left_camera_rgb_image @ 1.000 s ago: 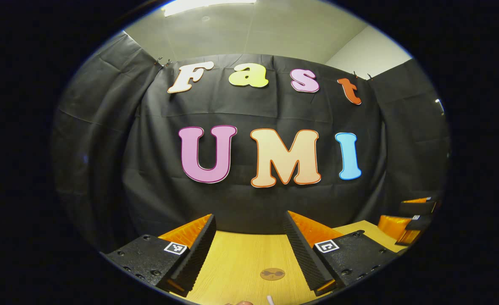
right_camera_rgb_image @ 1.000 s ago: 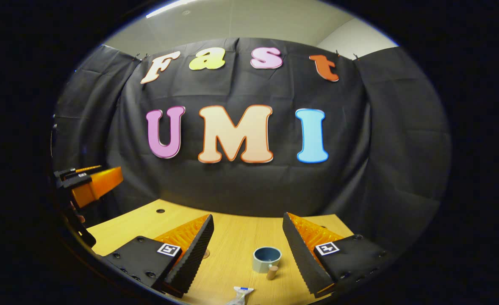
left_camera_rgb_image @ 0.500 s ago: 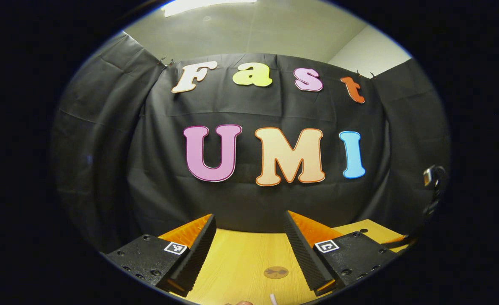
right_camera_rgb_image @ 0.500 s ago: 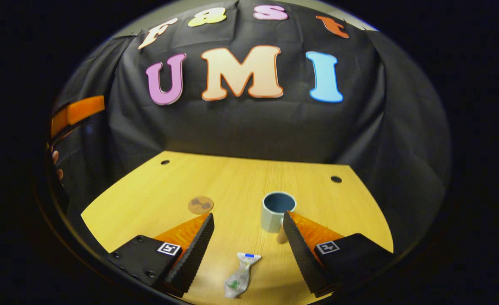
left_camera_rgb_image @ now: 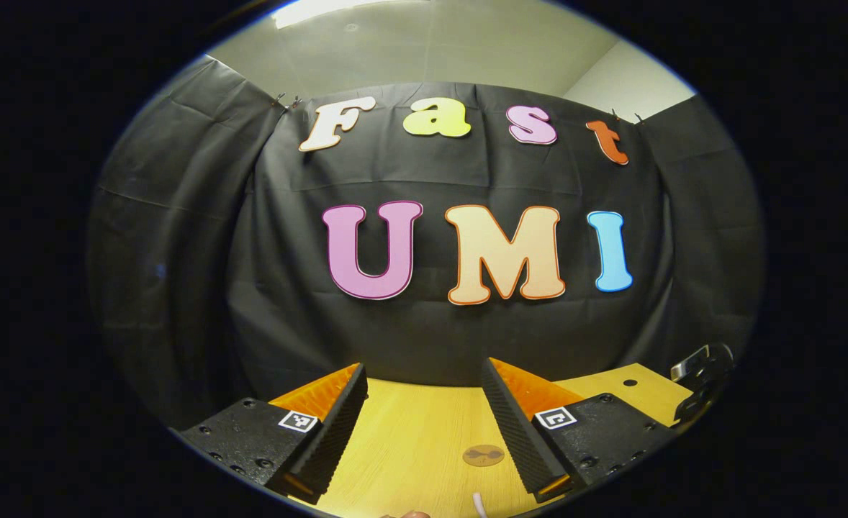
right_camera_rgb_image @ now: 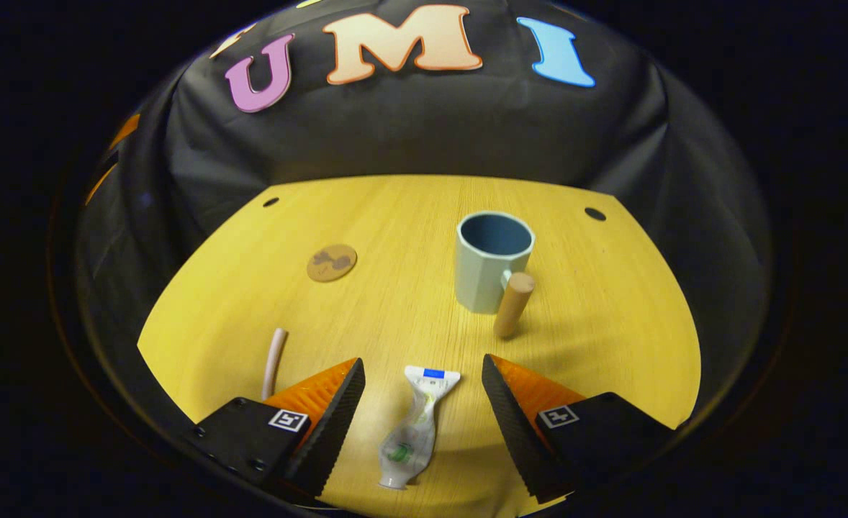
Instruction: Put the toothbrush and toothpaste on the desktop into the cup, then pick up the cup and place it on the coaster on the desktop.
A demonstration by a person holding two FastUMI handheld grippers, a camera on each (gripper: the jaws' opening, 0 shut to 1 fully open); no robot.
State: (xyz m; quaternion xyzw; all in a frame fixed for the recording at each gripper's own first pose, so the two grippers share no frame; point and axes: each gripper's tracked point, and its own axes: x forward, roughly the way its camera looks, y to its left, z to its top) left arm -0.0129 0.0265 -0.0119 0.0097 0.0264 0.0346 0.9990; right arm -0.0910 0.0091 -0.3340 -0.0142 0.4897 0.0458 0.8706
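On the desk, toothbrush [right_camera_rgb_image: 275, 362] lay far left, and the right gripper [right_camera_rgb_image: 422, 410], jaws wide apart and empty, hung over the toothpaste [right_camera_rgb_image: 417, 428], whose long axis ran lengthwise between them, cup [right_camera_rgb_image: 491, 261] beyond to the right.

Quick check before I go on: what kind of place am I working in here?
It looks like a staged recording booth, not a real bathroom: black cloth wall hung around a bare wooden desktop, with only the cup, toothpaste, toothbrush and coaster laid out.
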